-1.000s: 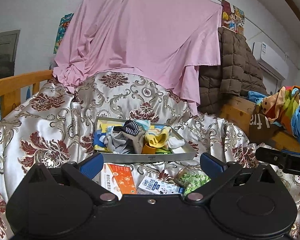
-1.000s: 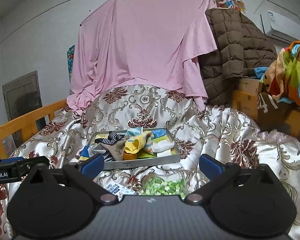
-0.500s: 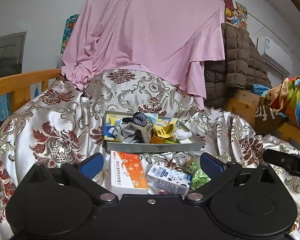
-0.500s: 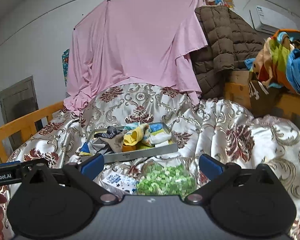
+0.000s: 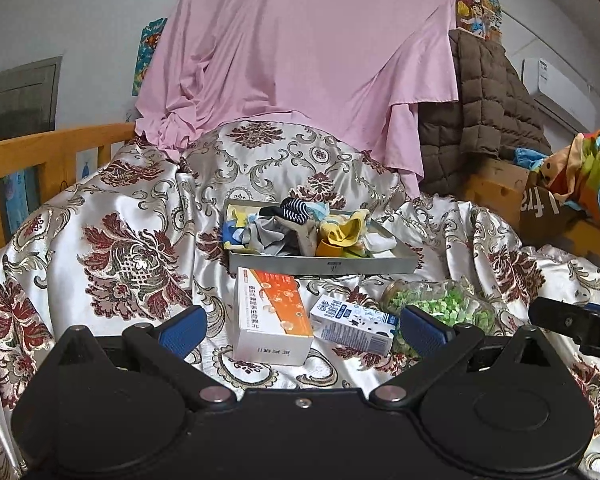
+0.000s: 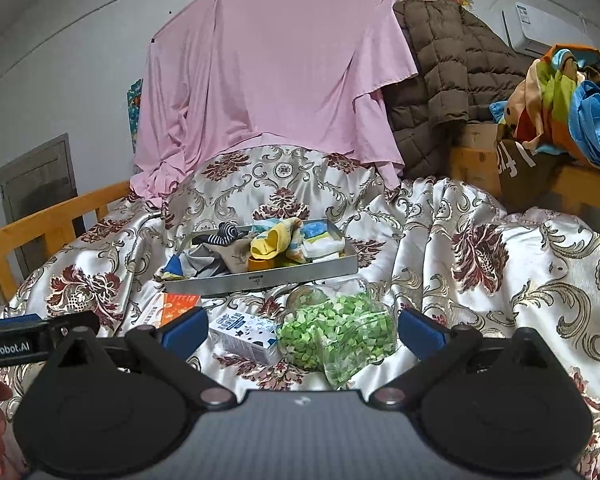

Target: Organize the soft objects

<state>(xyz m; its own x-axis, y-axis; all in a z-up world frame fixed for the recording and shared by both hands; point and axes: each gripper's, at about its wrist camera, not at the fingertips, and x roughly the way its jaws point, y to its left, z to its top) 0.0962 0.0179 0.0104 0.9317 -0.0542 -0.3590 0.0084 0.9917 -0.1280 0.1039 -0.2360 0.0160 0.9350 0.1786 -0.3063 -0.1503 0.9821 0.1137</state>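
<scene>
Both grippers hover level over the patterned bedspread (image 5: 132, 240), fingers spread wide, grasping nothing. Ahead of the left gripper (image 5: 302, 328), at twelve o'clock, lie an orange-and-white box (image 5: 270, 312) and a milk carton (image 5: 354, 322). The right gripper (image 6: 300, 326) faces a jar of green pieces (image 6: 336, 330). Farther at twelve o'clock, a metal tray (image 6: 268, 276) holds the jumbled socks (image 6: 272, 242).

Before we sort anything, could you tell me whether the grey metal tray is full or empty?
Full: the grey metal tray holds a loose heap of socks rising above its rim.
</scene>
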